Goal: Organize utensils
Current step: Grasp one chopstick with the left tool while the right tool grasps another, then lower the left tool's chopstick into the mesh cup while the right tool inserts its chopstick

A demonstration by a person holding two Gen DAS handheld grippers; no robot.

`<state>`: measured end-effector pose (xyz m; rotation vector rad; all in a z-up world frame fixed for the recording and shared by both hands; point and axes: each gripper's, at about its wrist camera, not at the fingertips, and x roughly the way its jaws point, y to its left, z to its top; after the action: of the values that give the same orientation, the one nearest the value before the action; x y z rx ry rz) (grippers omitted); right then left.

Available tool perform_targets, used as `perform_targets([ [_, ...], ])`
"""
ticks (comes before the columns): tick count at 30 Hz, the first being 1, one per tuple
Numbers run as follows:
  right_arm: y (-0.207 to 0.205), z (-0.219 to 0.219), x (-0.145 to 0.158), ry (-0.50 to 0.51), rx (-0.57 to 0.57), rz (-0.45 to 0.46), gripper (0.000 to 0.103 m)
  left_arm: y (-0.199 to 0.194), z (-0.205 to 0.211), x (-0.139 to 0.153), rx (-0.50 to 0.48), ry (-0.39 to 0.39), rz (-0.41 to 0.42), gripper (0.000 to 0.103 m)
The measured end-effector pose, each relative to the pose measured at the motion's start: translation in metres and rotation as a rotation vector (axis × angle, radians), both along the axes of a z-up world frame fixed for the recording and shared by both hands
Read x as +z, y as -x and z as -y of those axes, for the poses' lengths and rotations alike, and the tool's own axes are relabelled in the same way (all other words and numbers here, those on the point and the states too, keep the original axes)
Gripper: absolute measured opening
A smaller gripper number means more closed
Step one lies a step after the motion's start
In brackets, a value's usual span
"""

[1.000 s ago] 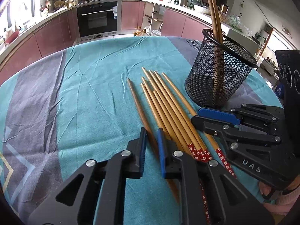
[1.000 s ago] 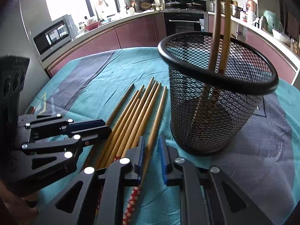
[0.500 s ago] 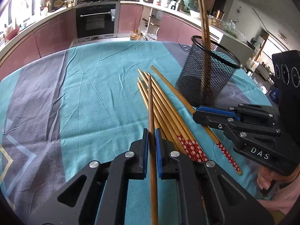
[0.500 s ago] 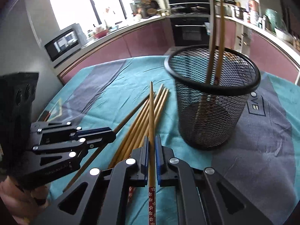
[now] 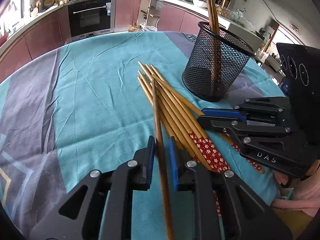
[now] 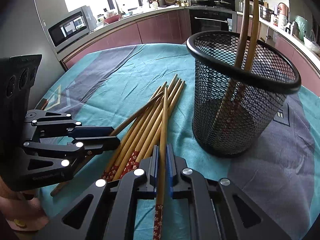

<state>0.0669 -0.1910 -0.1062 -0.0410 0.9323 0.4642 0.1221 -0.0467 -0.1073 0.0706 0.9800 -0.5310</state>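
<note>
The left gripper (image 5: 161, 152) has its blue-padded jaws opening, a plain brown wooden chopstick (image 5: 159, 128) lying loose in the gap. The right gripper (image 6: 162, 161) is clamped on a tan bamboo chopstick with a red flowered end (image 6: 163, 132). Both sticks cross a loose pile of matching red-ended bamboo chopsticks (image 5: 176, 108) on the teal and grey cloth of the counter (image 5: 90, 92). "DAS" is printed on the right gripper's body. Beside the pile, a black wire-mesh cup (image 6: 240, 108) holds two upright chopsticks (image 6: 247, 30).
</note>
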Motion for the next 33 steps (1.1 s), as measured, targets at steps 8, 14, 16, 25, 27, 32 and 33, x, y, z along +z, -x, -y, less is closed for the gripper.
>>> perform_targets([
  [8,0.009,0.004,0.013,-0.027,0.0,0.046,0.006,-0.002,0.001,0.004,0.022,-0.004,0.003,0.008],
  [14,0.025,0.011,0.045,-0.06,0.009,0.143,0.006,0.009,-0.006,0.028,0.007,0.047,0.053,0.007],
  [16,0.03,0.017,0.056,-0.074,0.003,0.175,0.006,0.012,-0.01,0.039,0.001,0.071,0.07,0.007],
  [25,0.041,0.043,0.092,-0.129,-0.043,0.269,0.006,0.032,-0.017,0.095,-0.039,0.189,0.165,0.007],
  [27,0.042,0.051,0.1,-0.14,-0.054,0.29,0.006,0.037,-0.018,0.108,-0.05,0.211,0.193,0.007],
  [32,0.042,0.059,0.115,-0.158,-0.071,0.335,0.006,0.046,-0.019,0.136,-0.073,0.265,0.25,0.007],
  [33,0.041,0.061,0.118,-0.162,-0.073,0.342,0.006,0.046,-0.018,0.141,-0.072,0.274,0.26,0.007],
])
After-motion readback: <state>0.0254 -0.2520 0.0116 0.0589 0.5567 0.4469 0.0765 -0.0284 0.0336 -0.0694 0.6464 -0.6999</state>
